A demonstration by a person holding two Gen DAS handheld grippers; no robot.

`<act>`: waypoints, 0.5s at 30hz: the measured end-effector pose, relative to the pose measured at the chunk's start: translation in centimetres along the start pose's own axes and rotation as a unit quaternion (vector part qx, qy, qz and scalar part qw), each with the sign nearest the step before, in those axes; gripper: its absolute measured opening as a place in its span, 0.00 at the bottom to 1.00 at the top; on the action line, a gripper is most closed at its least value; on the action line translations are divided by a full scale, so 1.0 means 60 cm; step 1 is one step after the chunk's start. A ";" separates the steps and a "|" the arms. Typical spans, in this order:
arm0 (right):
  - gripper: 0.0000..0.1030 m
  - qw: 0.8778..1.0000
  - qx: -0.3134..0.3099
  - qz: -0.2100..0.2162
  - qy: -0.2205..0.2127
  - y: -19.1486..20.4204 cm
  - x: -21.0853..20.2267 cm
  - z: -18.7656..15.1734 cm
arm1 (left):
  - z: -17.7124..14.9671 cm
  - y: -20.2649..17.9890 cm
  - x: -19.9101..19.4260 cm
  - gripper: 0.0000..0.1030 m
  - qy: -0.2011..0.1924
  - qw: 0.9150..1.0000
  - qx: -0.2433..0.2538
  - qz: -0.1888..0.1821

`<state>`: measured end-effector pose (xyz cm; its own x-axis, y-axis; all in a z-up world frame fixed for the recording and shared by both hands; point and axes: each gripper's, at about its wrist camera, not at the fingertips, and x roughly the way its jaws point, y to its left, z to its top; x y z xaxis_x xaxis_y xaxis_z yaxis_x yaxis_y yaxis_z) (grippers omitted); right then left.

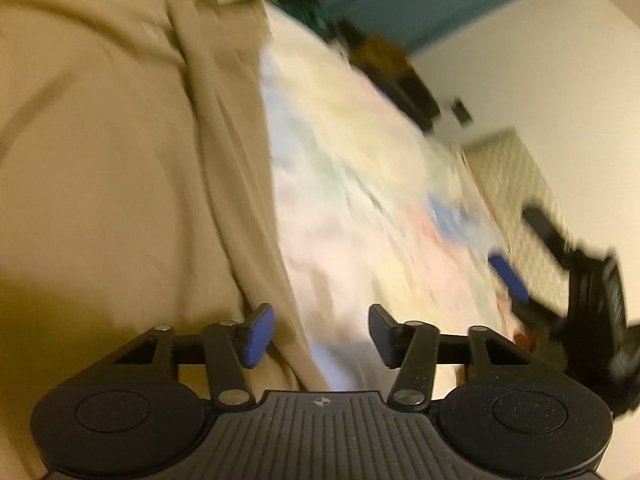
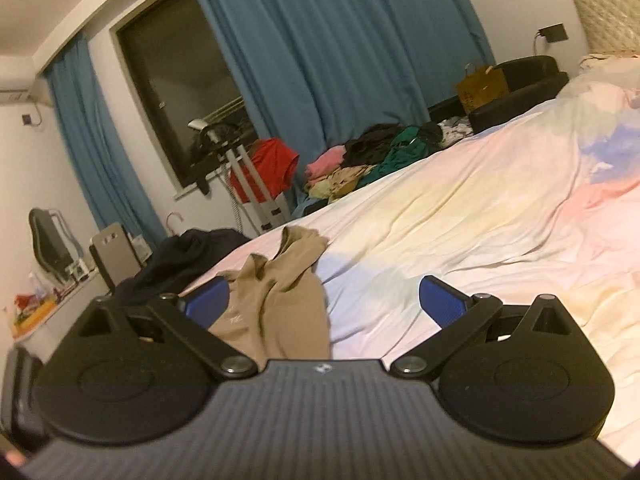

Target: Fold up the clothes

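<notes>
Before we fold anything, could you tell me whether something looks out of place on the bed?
The tan garment lies crumpled and bunched on the pastel sheet, not spread flat. Both grippers, left and right, are open and empty.

A tan garment [image 2: 276, 300] lies crumpled on the bed, just ahead of the right gripper [image 2: 324, 300] and slightly toward its left finger. Loose folds run along it, and one narrow end points away from the gripper. Seen from the left gripper [image 1: 316, 336], the same tan cloth [image 1: 120, 168] spreads wide ahead and left, blurred.
</notes>
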<state>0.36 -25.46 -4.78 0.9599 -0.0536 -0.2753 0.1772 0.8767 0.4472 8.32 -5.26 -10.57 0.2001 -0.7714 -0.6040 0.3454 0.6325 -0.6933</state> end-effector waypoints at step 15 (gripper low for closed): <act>1.00 0.997 0.050 0.020 0.050 -0.046 0.037 -0.009 | -0.039 0.016 0.100 0.06 0.088 0.996 -0.020 0.002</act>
<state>1.90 -27.74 -7.11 0.9409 0.0336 -0.3371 0.1645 0.8247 0.5412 7.68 -9.11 -15.77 0.0355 -0.7474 -0.6634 0.3066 0.6399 -0.7046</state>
